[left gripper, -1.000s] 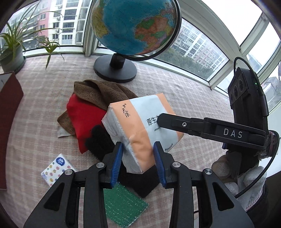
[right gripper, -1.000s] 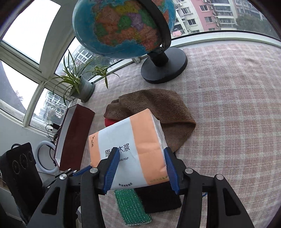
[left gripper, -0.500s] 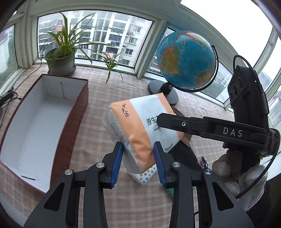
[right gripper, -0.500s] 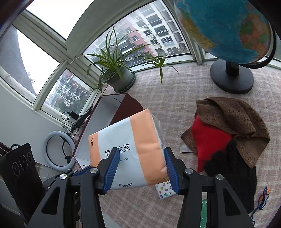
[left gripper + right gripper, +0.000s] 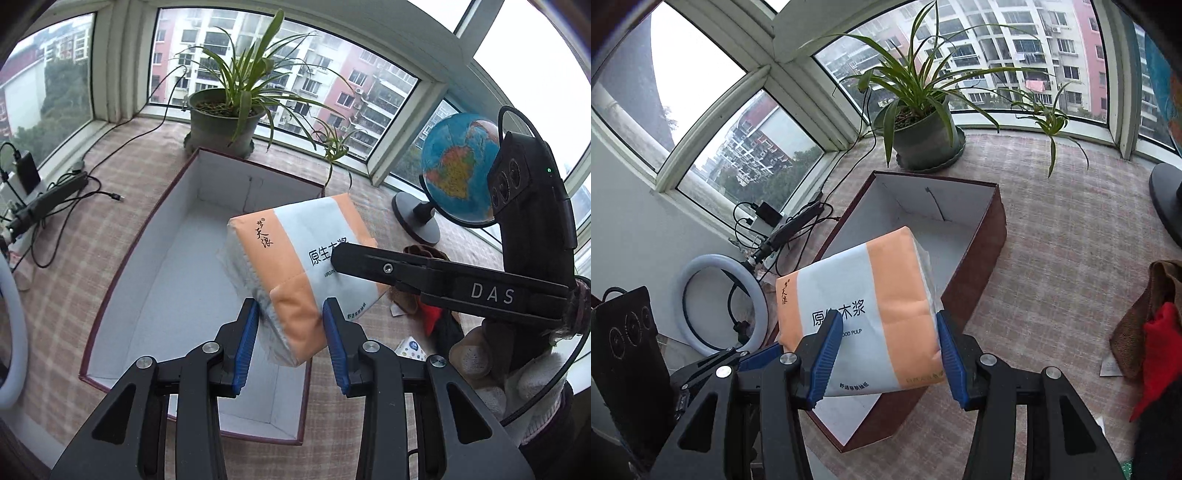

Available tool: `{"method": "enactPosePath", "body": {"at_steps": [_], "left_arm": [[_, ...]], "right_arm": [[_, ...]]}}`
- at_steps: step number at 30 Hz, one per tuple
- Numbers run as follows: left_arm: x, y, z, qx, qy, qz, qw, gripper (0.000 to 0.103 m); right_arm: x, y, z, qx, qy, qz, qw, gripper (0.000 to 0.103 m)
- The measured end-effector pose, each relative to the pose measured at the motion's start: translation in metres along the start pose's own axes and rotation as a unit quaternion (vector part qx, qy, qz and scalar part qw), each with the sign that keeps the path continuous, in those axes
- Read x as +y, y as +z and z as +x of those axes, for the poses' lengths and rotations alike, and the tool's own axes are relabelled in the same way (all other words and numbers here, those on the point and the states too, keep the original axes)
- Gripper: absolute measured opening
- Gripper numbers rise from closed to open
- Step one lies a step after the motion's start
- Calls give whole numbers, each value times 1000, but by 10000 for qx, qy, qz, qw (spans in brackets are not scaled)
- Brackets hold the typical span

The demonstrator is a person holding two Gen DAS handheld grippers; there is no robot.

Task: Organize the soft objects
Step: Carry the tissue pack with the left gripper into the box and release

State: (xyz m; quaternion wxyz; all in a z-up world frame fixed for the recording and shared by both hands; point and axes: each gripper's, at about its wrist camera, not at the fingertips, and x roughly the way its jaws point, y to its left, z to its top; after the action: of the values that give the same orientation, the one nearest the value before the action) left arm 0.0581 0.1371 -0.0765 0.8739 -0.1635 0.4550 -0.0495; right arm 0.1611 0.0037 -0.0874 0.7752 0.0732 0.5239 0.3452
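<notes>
A checked pink cloth covers the worktop (image 5: 110, 229) that runs along the bay windows. On it lies an open maroon box (image 5: 122, 284) with a white inside, nothing visible in the part of its floor that shows. Behind the box stands a potted spider plant (image 5: 221, 122), and off to the right a blue globe (image 5: 458, 166) on a dark round foot. Held in the air over the near end of the box is the orange-and-pale-blue tissue pack (image 5: 295, 266), tilted, with printed characters on its face. The left gripper (image 5: 290, 343) pinches the pack's lower orange corner between its blue pads, the jaws fairly narrow. The right gripper (image 5: 886, 350) clamps the pack across its width, jaws set wider, pads pressing both sides; a gloved hand (image 5: 491, 362) carries it. To the right of the box lies a heap of a brown towel (image 5: 1145, 314) with a red cloth (image 5: 1160, 350) on it. A small patterned tissue packet (image 5: 410, 347) lies near the heap.
</notes>
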Motion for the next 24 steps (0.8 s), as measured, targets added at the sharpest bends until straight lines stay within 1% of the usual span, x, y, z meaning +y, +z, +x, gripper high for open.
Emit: {"method": "enactPosePath", "body": {"at_steps": [8,9,10,11,12,13,14,15,16,18,21,24], "left_arm": [[26,5,10,157,20,-41,9999,35],[29,6,12,195,25,-31,9998,40],[31,6,13,233,9,2,9997,59],[34,6,13,217,79,20,9997,71],[37,5,11,105,172,43,9998,86],[40,4,8,-16,296,97,9995,87],[42,4,6,-61,424,153,9990,87],[43,3,7,-38,551,199,9983,87],[45,3,9,32,624,253,9977,87],[45,2,13,176,632,401,9970,87],[46,-1,13,117,786,454,9958,87],[47,-2,14,168,702,394,9966,87]], "right_arm": [[14,9,30,179,-119,-136,9997,48],[17,11,32,181,-157,-197,9995,48],[19,12,33,140,-212,-278,9993,48],[21,13,32,58,-280,-354,9990,53],[23,14,31,-20,-352,-422,9985,68],[23,15,29,-116,-421,-467,9980,75],[22,16,26,-254,-483,-508,9972,85],[22,16,22,-372,-543,-545,9963,89],[21,15,19,-450,-589,-577,9956,90],[18,15,16,-504,-700,-610,9944,93],[14,12,14,-483,-763,-650,9938,93],[14,6,11,-519,-866,-706,9924,93]]}}
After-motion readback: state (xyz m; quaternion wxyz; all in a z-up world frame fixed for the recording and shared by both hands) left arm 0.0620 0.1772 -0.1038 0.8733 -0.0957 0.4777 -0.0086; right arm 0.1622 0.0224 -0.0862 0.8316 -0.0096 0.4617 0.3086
